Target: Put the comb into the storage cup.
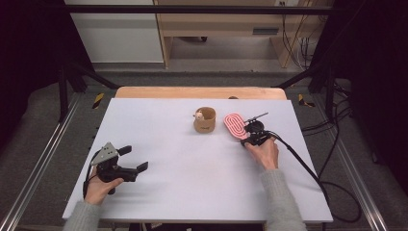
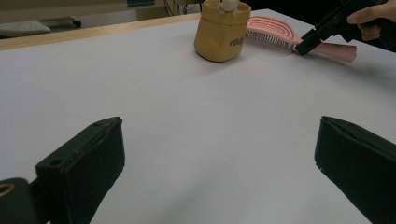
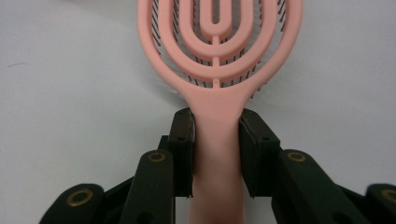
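A pink vented hairbrush (image 1: 235, 125) lies bristles down on the white table, right of centre. My right gripper (image 1: 251, 136) is shut on its handle (image 3: 217, 135), both jaws pressing the handle's sides just below the brush head (image 3: 219, 42). A small tan fabric pouch (image 1: 204, 120) stands upright just left of the brush, with a small pale object poking out of its top (image 2: 228, 4). My left gripper (image 1: 134, 158) rests at the near left of the table, open, with nothing between its wide-spread jaws (image 2: 217, 158). The left gripper view has the pouch (image 2: 221, 31) and the brush (image 2: 275, 31) far ahead.
The white tabletop (image 1: 192, 163) sits on a wooden table whose far edge (image 1: 199, 92) shows beyond it. Black cable (image 1: 308, 168) trails from the right gripper off the right side. Metal rails (image 1: 29, 178) flank the table.
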### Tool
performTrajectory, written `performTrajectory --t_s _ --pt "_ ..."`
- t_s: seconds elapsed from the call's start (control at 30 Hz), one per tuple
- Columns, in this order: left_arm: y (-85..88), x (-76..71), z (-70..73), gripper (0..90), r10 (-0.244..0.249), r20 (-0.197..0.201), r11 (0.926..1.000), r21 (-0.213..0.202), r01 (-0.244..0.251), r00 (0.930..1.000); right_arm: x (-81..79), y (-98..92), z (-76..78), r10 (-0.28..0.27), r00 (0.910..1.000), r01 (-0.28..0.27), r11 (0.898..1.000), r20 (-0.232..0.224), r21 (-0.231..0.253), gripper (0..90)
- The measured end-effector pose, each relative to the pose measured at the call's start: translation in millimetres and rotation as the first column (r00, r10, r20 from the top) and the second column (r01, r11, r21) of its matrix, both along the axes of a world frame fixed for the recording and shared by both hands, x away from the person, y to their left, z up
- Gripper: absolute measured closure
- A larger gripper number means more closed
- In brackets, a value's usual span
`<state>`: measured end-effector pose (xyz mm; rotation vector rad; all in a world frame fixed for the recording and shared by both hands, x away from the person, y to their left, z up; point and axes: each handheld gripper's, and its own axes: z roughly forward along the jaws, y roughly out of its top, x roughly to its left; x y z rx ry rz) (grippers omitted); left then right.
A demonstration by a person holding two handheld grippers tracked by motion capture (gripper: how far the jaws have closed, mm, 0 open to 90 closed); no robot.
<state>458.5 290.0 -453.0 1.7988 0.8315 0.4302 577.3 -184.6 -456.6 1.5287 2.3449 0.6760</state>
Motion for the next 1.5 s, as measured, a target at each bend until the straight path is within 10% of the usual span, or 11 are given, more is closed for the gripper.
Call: performTrajectory --t_s 1.5 --pt "0.2 -0.2 0.4 1.7 0.001 0.0 1.0 -0.003 -0.001 1.0 -12.1 -11.0 21.2 -0.002 0.9982 -0.002 0.998 0.061 0.07 70.0"
